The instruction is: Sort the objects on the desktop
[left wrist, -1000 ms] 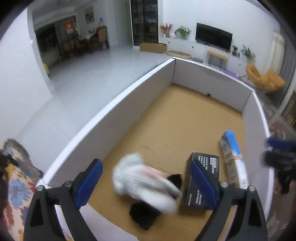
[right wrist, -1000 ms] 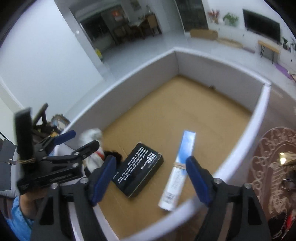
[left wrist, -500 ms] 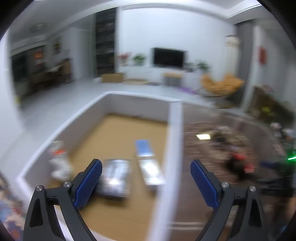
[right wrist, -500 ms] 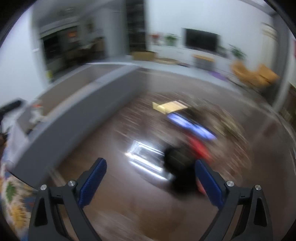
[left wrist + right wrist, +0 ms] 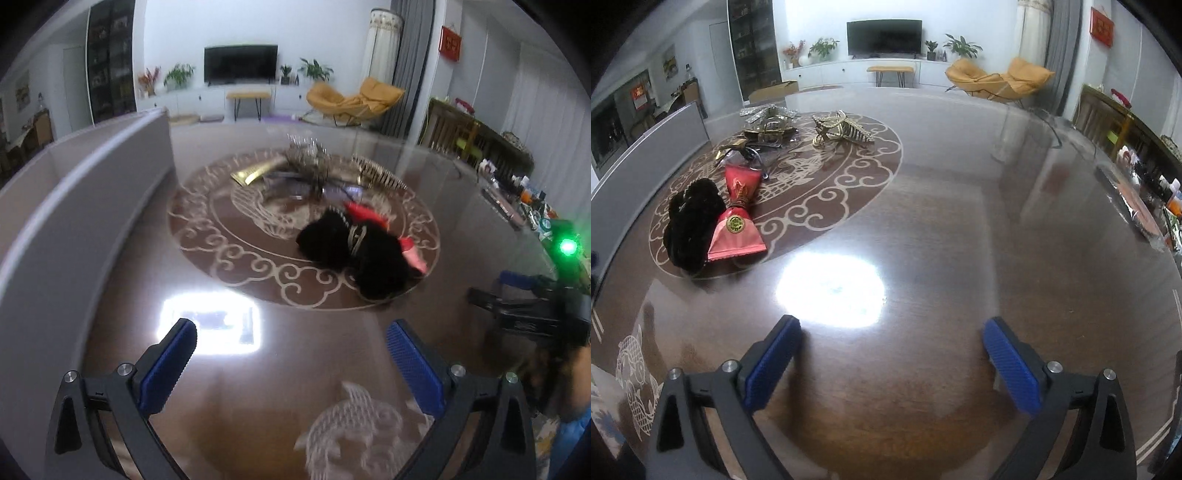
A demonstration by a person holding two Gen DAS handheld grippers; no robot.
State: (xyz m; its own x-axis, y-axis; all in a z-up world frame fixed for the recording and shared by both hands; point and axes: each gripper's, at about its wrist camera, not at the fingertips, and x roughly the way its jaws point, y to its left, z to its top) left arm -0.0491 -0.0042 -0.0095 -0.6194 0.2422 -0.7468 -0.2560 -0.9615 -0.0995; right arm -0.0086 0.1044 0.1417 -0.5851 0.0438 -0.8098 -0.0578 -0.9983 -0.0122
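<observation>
Both jaws gape empty and just widened—black fuzzy item (image 5: pixel 354 254) blurred, unidentifiable.

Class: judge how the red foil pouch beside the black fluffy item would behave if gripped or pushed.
The red foil pouch looks pinched at its waist and flared at both ends, so probably floppy and light. Its glossy film on the polished table suggests it may slide when pushed.

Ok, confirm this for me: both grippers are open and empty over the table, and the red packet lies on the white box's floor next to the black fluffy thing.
Wrong on one point. The red packet lies on the dark table, beside the black fluffy thing and outside the white box, as the right wrist view shows. Left gripper and right gripper are indeed open and empty.
</observation>
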